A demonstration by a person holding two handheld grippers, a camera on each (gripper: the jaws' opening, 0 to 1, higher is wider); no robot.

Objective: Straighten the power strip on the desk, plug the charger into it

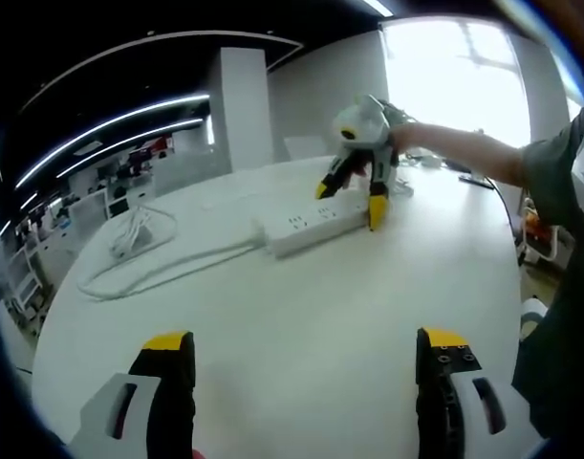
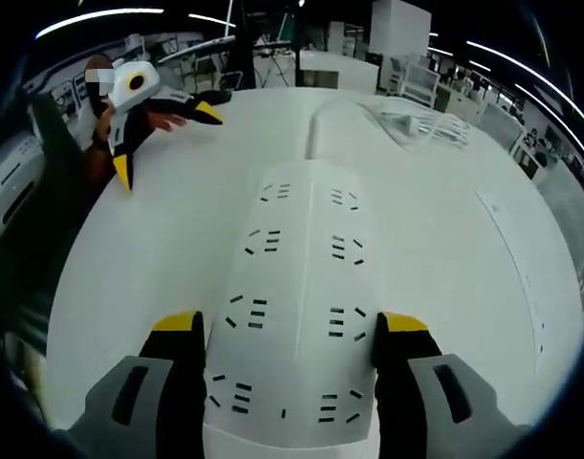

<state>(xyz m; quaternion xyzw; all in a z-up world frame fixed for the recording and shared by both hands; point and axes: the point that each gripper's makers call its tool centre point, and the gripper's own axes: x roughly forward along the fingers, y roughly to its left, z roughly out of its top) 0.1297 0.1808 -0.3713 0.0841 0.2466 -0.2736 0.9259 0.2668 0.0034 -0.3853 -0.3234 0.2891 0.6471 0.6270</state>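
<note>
The white power strip lies on the white table, its cord trailing off to the left. My right gripper straddles the strip's right end. In the right gripper view the power strip runs lengthwise between the two jaws of my right gripper, which press against its sides. A white charger with a coiled cable rests at the table's left; in the right gripper view the charger lies beyond the strip. My left gripper hangs open over bare table, and a hand holds this left gripper at the far left.
A person's arm reaches in from the right. The table's rounded edge curves along the left. A dark cable lies at the far right of the table. Office desks and pillars stand behind.
</note>
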